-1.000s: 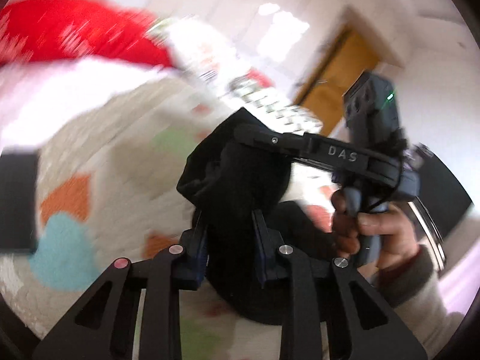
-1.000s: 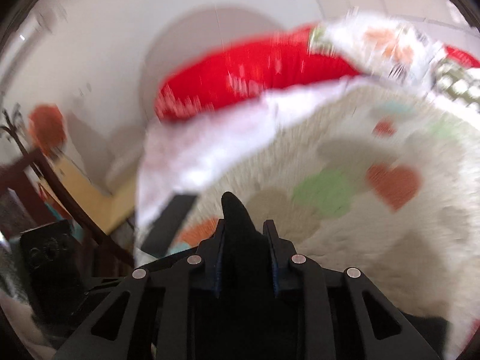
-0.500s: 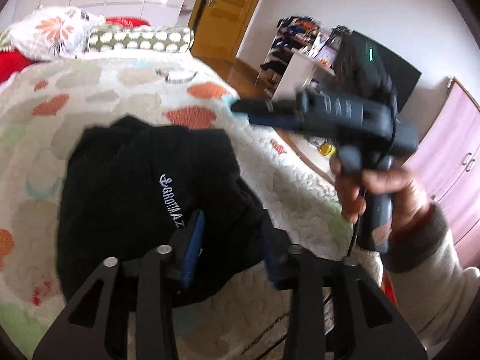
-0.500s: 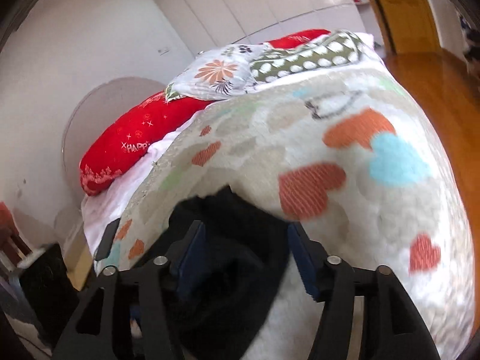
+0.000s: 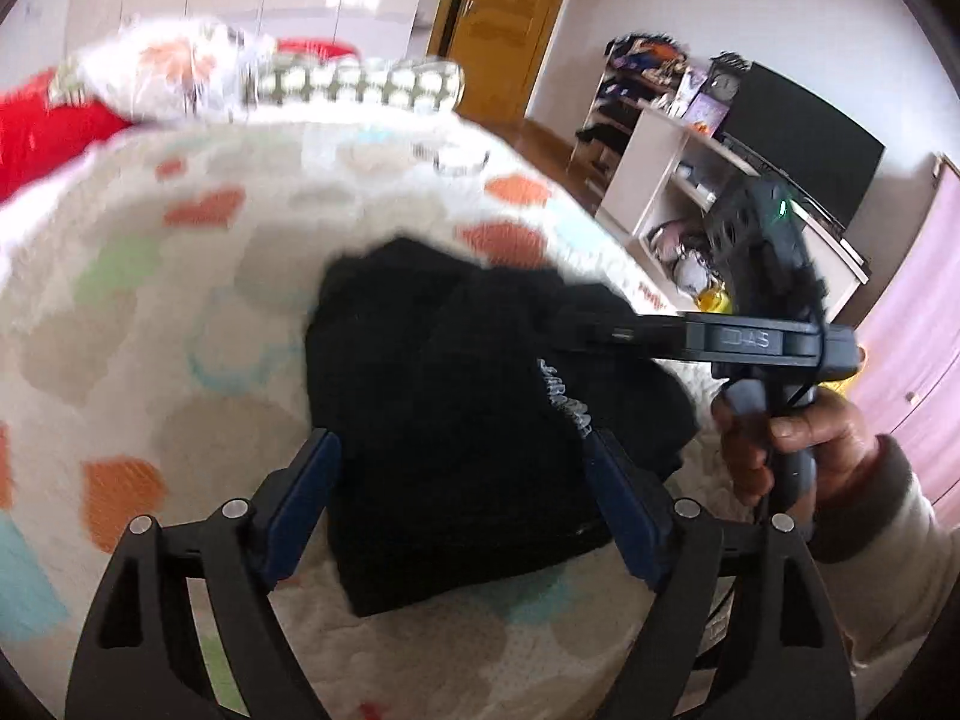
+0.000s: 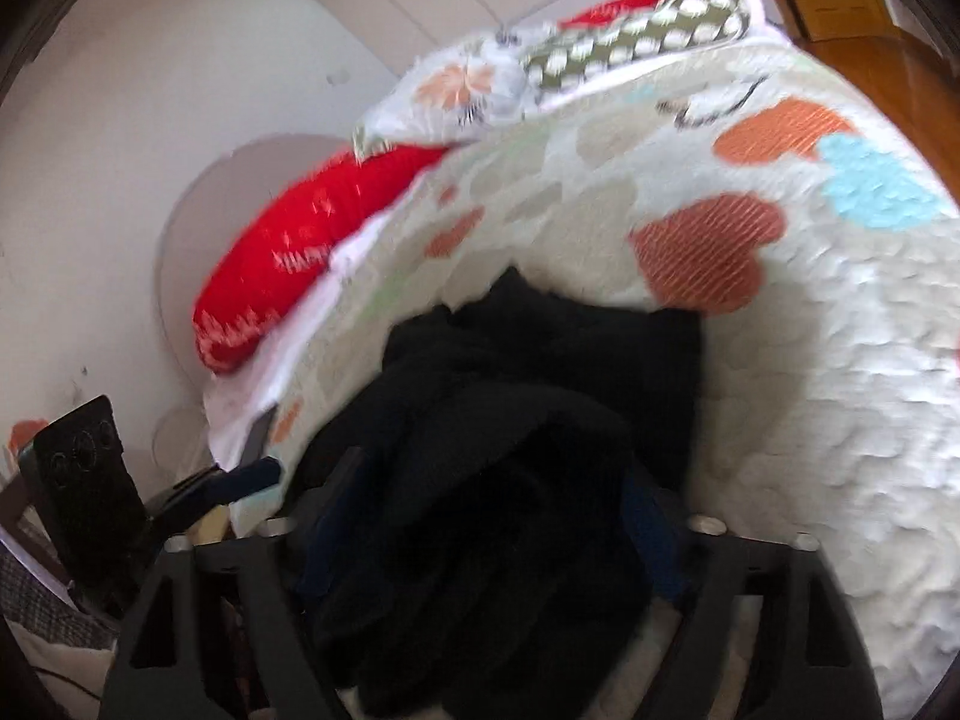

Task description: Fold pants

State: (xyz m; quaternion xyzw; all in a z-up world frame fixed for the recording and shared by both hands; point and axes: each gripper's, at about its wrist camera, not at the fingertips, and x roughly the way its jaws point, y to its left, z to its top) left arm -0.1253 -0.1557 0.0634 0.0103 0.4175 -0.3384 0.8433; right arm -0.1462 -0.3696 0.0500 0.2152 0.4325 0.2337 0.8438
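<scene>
The black pants lie folded in a compact bundle on the heart-patterned bedspread; a white logo shows on the top layer. My left gripper is open, its blue-padded fingers spread wide over the near edge of the bundle, holding nothing. My right gripper is open too, its fingers apart on either side of the rumpled black cloth. In the left wrist view the right gripper's finger reaches over the bundle's right side from the hand at the right.
Pillows and a red bolster lie at the head of the bed. A white shelf unit and a dark TV stand beyond the bed's right edge. A wooden door is at the back.
Both grippers held the pants shut and lifted a second ago. They lowered the bundle onto the bed, opened, and now stand spread wide over it.
</scene>
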